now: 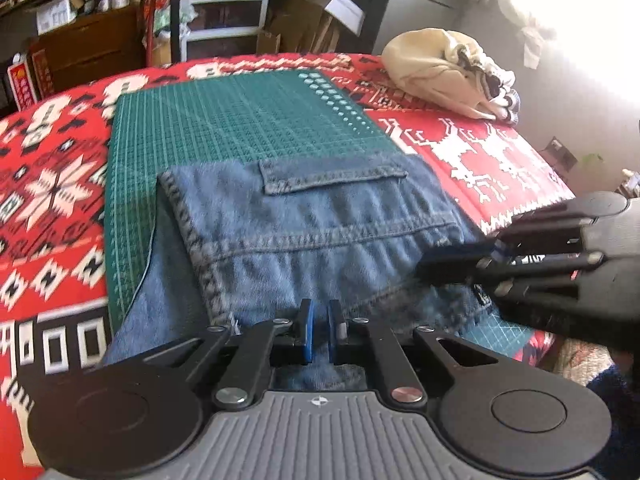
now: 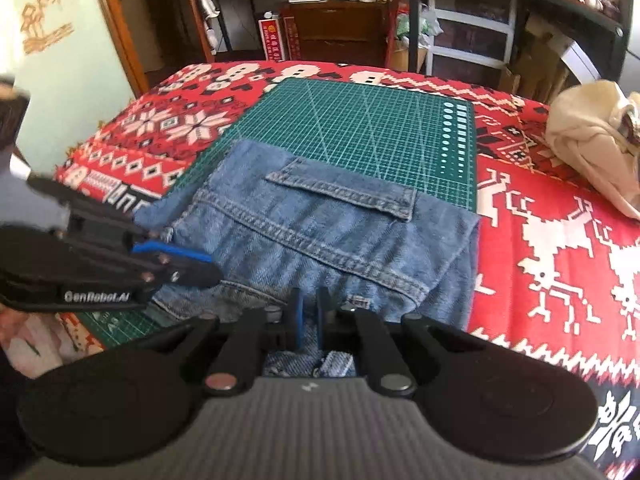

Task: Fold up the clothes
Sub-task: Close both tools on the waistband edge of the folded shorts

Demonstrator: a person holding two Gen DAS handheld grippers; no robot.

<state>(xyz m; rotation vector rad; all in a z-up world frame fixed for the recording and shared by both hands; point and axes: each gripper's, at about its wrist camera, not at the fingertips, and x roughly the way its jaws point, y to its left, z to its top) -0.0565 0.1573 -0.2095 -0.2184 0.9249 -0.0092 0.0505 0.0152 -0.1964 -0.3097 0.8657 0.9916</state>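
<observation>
A folded blue denim garment [image 1: 320, 220] with a flap pocket lies on the near half of a green cutting mat [image 1: 240, 120]. My left gripper [image 1: 320, 328] is at its near edge, the blue pads a narrow slit apart with denim in between and beneath. It also shows from the side as the left gripper [image 2: 204, 266], closed on the garment's left edge. My right gripper [image 2: 308, 320] sits the same way on the near edge of the denim garment [image 2: 340, 232], cloth showing between the fingers. From the left wrist, the right gripper [image 1: 428, 264] lies low over the right corner.
The cutting mat [image 2: 360, 120] rests on a red patterned blanket [image 2: 560, 240] covering the table. A bundle of cream cloth [image 1: 432, 68] lies at the back right corner. Shelves, plastic drawers [image 1: 224, 4] and boxes stand behind the table.
</observation>
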